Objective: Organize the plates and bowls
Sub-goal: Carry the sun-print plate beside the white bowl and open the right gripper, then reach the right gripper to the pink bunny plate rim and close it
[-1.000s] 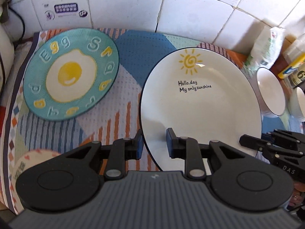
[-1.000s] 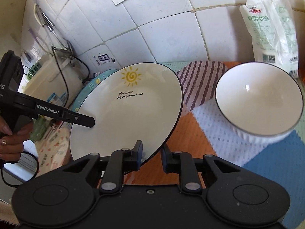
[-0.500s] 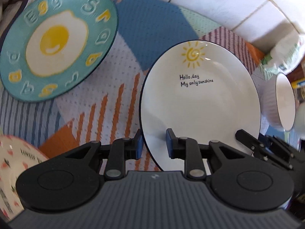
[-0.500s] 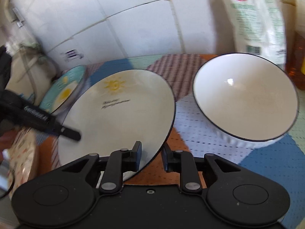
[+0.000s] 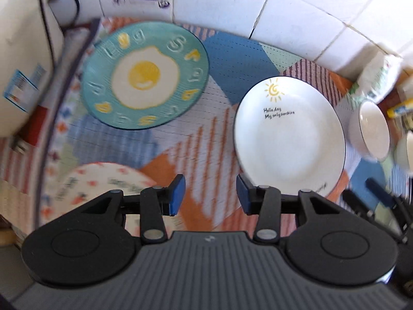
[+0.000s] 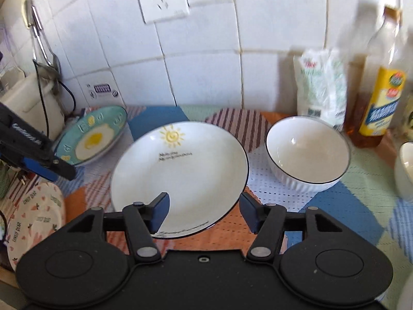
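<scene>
The white sun plate (image 5: 289, 134) (image 6: 180, 170) lies flat on the patterned mat (image 5: 206, 155), free of both grippers. My left gripper (image 5: 210, 196) hovers above the mat just left of the plate's near rim; its jaws are opening with only mat between them. My right gripper (image 6: 205, 211) is above the plate's near rim, jaws opening, and neither pad touches the rim. A teal fried-egg plate (image 5: 145, 76) (image 6: 90, 137) sits at the back left. A cream "Lovely Dear" plate (image 5: 103, 183) (image 6: 33, 217) lies at the near left. A white ribbed bowl (image 6: 307, 149) (image 5: 374, 129) stands right of the sun plate.
A white tiled wall (image 6: 206, 64) with a socket backs the counter. A white appliance (image 6: 28, 103) with a cord stands at the far left. At the back right are a plastic bag (image 6: 320, 93) and an oil bottle (image 6: 379, 103). A second white bowl (image 6: 405, 170) shows at the right edge.
Both grippers were shut on the white sun plate's rim, holding it tilted. Both have let go, opened and drawn back upward, and the plate now lies flat on the mat.
</scene>
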The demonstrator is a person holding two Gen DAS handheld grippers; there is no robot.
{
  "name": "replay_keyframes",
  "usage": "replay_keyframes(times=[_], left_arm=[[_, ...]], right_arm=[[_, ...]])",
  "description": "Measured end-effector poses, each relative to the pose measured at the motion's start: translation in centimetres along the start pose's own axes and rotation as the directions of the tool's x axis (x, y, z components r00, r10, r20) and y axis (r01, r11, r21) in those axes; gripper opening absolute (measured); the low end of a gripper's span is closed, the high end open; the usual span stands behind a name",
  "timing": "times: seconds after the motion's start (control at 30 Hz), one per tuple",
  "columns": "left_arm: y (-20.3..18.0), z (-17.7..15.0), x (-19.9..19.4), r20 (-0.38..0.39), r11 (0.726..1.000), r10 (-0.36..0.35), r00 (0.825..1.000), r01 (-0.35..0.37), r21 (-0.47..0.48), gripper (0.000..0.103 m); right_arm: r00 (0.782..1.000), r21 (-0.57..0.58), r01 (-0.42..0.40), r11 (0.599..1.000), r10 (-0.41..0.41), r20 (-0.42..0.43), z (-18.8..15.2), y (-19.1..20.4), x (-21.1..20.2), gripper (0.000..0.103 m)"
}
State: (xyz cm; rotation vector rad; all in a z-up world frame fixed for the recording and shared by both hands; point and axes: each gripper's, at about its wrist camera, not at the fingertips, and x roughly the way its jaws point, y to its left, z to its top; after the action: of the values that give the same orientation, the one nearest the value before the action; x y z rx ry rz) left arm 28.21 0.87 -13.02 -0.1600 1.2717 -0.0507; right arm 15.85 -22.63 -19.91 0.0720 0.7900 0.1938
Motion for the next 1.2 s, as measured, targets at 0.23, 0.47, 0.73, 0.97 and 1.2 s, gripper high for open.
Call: replay_keyframes(times=[0.23, 0.47, 0.73, 0.97, 1.2], left_arm=[[4.5, -2.4, -6.0, 0.022, 0.993, 0.000, 1.000, -0.003, 0.121, 0.043], [9.9, -4.8, -9.0, 0.056, 0.984, -0.028, 0.998, 0.017, 0.180, 0.051], [15.3, -7.5, -9.0, 0.074, 0.957, -0.081, 0.994, 0.056, 0.285, 0.065], [17.8, -8.4, -7.2, 0.064, 0.933, -0.079, 0.995, 0.051, 0.355, 0.070], [18.7, -9.2, -4.9, 0.012, 0.909, -0.130, 0.991, 0.114, 0.400, 0.070]], right_arm=[[0.993, 0.138, 0.052, 0.989, -0.065, 0.094, 0.2, 4.2, -6.2, 0.072], [0.978, 0.141, 0.030, 0.990, -0.058, 0.201, -1.0, 10.1, -10.4, 0.095], [0.973, 0.115, 0.042, 0.992, -0.067, 0.223, -5.3, 17.5, -11.0, 0.095], [0.973, 0.063, 0.019, 0.998, -0.033, 0.230, -8.3, 21.2, -9.6, 0.100], [0.987, 0.103, -0.017, 0.995, 0.000, 0.160, -10.0, 22.4, -5.5, 0.100]])
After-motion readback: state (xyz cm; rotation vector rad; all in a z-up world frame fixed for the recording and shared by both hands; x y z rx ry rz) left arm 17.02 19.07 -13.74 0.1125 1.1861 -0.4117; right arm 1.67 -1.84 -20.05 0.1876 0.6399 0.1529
